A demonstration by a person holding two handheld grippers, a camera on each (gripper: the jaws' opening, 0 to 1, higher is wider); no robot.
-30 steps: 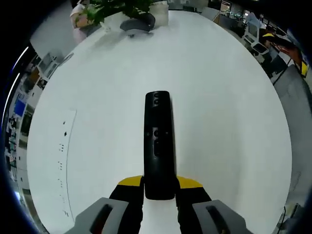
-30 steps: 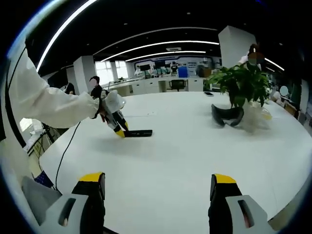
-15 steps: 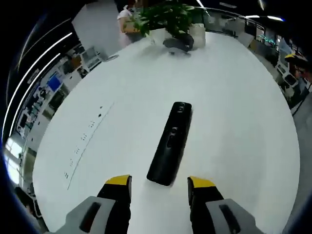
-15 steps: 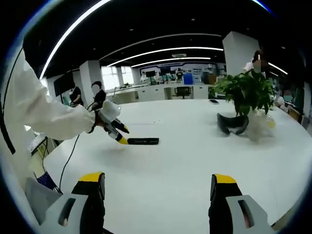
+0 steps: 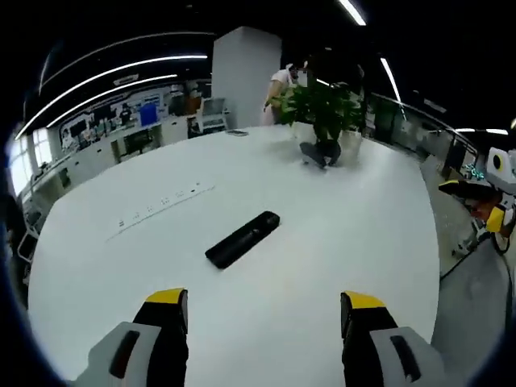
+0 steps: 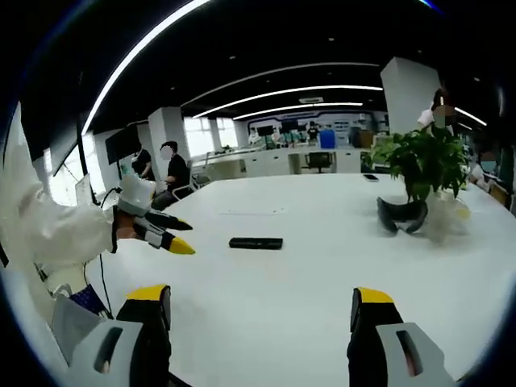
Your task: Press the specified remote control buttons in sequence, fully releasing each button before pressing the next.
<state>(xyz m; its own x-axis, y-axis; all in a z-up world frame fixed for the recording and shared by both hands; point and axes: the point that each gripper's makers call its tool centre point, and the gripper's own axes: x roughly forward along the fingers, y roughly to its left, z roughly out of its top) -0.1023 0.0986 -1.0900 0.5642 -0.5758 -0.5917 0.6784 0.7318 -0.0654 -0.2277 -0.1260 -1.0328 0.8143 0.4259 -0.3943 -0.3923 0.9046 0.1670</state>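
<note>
I count one black remote control [image 5: 243, 239] lying on one round white table [image 5: 339, 242], with one potted plant [image 5: 321, 105] and one dark headset-like object [image 5: 317, 153] beside it at the far side. I hold two grippers, my left gripper [image 5: 263, 310] and my right gripper [image 6: 260, 306], each with two yellow-tipped jaws spread apart. One strip of small sockets [image 5: 157, 208] is set into the tabletop on the far left.

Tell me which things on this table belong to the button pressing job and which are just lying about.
For the job:
remote control, flat on the table
left claw, open
right claw, open

Lying about:
potted plant
dark headset beside it
</note>
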